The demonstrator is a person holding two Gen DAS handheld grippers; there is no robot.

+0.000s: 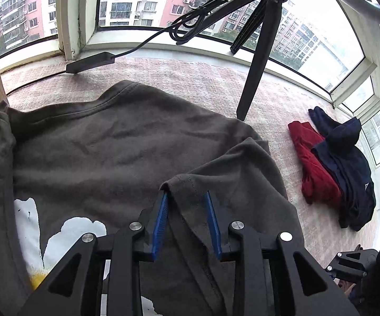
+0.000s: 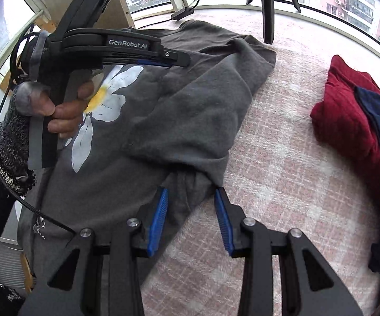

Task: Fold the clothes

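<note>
Here the grey T-shirt with its white flower print lies spread on the pink checked blanket, one side already folded over onto the body. The left gripper stands with its blue pads slightly parted around the folded edge; the left pad seems to touch the cloth, though the fisheye view leaves it unclear whether anything is pinched. The right gripper is spread wider, a bunched corner of the shirt lying loose between its pads. A red garment and a navy garment lie heaped together, well apart from the shirt, near the window.
</note>
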